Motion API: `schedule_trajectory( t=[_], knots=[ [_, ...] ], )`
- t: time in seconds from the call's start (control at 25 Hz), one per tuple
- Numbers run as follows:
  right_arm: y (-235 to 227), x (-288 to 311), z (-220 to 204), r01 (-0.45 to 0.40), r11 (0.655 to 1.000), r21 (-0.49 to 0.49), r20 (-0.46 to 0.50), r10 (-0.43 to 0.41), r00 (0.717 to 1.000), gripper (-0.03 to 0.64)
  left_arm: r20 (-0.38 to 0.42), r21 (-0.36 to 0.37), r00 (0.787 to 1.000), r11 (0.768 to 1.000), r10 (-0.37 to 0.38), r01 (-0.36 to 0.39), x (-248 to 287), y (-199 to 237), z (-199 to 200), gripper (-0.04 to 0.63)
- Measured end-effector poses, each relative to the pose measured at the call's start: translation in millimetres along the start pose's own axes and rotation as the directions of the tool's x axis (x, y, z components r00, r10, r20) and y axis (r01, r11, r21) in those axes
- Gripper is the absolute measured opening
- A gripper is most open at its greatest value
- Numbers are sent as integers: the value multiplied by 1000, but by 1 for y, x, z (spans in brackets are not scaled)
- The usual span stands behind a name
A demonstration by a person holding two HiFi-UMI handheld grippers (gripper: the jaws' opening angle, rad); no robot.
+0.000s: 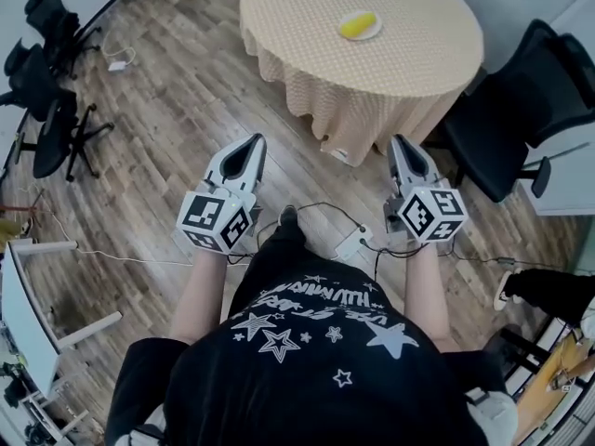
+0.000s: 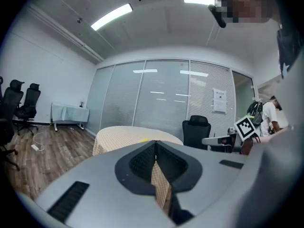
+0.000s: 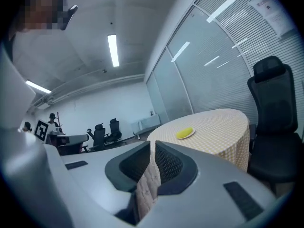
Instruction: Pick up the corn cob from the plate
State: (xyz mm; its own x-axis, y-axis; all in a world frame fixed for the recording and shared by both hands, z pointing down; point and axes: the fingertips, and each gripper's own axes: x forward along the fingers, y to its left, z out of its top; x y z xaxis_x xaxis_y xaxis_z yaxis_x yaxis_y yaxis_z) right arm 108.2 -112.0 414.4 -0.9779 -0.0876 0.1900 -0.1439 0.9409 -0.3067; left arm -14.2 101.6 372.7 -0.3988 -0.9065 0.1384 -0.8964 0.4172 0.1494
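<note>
A black office chair [image 1: 507, 128] stands beside the cloth-covered round table [image 1: 297, 17].

Your room is bright and evenly lit by ceiling strip lights [image 2: 111, 16], which burn out to plain white and repeat as streaks on the glass wall [image 2: 156, 99]. On the wood floor [image 1: 177, 110] shadows are soft and faint. Both gripper views bulge like a fisheye and fall to black in the corners. Up close, the left gripper [image 2: 155, 142] and right gripper [image 3: 153, 144] look slightly soft.
</note>
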Motion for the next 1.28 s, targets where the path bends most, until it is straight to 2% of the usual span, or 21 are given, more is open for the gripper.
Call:
schedule_trajectory(
  t=[0.36, 0.48, 0.6, 0.96, 1.28],
  knots=[
    [11, 74, 19, 108, 994, 32, 21, -109, 994, 46, -20, -5, 993, 993, -116, 116, 57, 76, 13, 6],
    [12, 84, 22, 146, 989, 37, 32, -148, 989, 46, -30, -20, 985, 985, -170, 170, 69, 86, 12, 6],
    [10, 91, 24, 179, 982, 58, 45, -182, 982, 46, -35, 5, 975, 975, -221, 221, 81, 90, 14, 6],
    [-11, 131, 24, 208, 972, 109, 0, -209, 978, 46, -46, -9, 966, 967, -256, 256, 122, 107, 19, 6],
    [-55, 192, 30, 222, 962, 156, -6, -224, 975, 46, -72, -11, 970, 972, -233, 233, 168, 139, 20, 6]
  ],
)
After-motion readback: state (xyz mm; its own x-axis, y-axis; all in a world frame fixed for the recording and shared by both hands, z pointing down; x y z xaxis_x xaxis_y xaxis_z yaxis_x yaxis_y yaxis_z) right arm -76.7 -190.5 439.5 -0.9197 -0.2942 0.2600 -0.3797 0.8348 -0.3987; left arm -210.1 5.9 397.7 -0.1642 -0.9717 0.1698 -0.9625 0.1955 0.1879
